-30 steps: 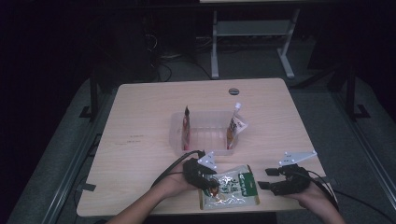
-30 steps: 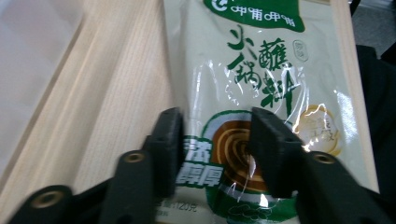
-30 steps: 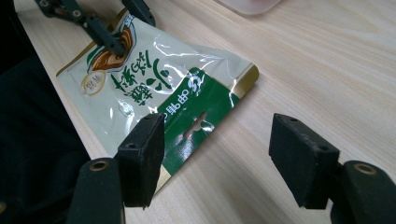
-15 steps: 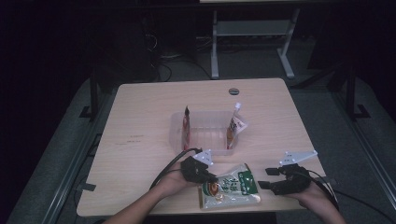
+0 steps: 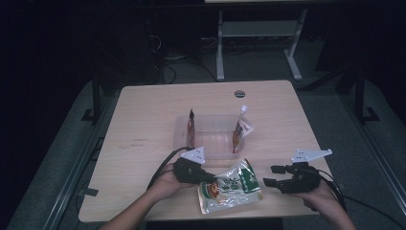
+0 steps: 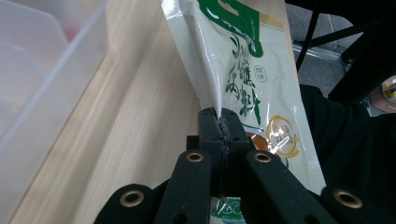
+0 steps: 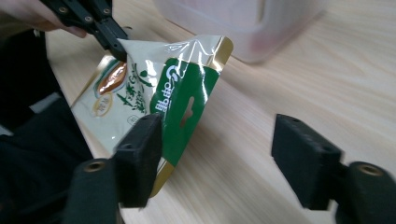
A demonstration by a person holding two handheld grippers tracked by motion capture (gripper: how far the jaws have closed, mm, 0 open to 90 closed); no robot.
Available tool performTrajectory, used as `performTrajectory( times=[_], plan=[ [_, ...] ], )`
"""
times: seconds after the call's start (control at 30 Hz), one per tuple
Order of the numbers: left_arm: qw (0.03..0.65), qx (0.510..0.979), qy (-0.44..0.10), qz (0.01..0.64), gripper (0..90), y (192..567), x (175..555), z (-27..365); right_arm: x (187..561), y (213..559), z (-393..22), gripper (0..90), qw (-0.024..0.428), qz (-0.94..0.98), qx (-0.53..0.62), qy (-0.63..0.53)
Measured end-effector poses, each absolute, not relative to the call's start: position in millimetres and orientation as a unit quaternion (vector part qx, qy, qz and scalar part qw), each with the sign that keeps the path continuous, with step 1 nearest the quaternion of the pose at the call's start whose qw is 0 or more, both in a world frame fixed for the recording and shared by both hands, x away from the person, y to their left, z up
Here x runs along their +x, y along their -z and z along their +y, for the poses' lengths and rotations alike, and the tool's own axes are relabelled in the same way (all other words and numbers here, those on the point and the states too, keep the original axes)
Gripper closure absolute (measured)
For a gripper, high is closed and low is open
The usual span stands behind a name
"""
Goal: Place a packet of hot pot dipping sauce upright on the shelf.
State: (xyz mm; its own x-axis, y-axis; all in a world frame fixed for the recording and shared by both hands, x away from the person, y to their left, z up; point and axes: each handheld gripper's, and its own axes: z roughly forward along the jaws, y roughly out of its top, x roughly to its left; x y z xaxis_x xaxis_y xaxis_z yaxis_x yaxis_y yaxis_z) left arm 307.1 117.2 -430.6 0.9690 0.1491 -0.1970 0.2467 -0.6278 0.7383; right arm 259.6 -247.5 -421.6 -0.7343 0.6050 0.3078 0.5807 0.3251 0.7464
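Note:
A white-and-green food pouch (image 5: 231, 188) lies near the table's front edge, its left edge lifted. My left gripper (image 5: 210, 178) is shut on that raised edge; in the left gripper view the jaws (image 6: 219, 122) pinch the pouch's (image 6: 243, 70) thin seam. My right gripper (image 5: 270, 176) stands open just right of the pouch, touching nothing. In the right gripper view its jaws (image 7: 219, 140) are wide apart, with the pouch's (image 7: 159, 88) green top corner in front of the left jaw. The left gripper (image 7: 114, 44) shows there too, at the pouch's far corner.
A clear plastic bin (image 5: 178, 136) sits mid-table behind the pouch, with one sachet (image 5: 191, 127) upright at its left end and another (image 5: 241, 128) at its right end. A small dark round hole (image 5: 240, 93) lies near the table's far edge. The floor around is dark.
The left gripper closed on the pouch's left edge and raised it, so the pouch now tilts off the table. The right gripper has stayed put.

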Motion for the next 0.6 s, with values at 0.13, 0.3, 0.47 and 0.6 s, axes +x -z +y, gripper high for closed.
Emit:
performTrajectory(
  times=[0.13,0.3,0.47,0.6],
  plan=[
    [0.433,0.892,0.052,0.116,90.0,421.6,304.0,133.5,267.7,413.6,-240.5,33.1,-0.001,0.811,0.355,-0.465],
    [0.440,0.890,0.034,0.119,90.0,413.9,301.8,144.9,280.9,405.8,-225.6,26.1,-0.010,0.811,0.342,-0.475],
    [0.447,0.885,0.029,0.126,90.0,409.6,299.9,155.5,294.6,402.1,-206.3,26.2,-0.038,0.817,0.315,-0.481],
    [0.452,0.882,0.028,0.129,90.0,407.4,299.1,163.2,303.5,401.3,-185.6,28.3,-0.057,0.820,0.299,-0.484]
  ],
)
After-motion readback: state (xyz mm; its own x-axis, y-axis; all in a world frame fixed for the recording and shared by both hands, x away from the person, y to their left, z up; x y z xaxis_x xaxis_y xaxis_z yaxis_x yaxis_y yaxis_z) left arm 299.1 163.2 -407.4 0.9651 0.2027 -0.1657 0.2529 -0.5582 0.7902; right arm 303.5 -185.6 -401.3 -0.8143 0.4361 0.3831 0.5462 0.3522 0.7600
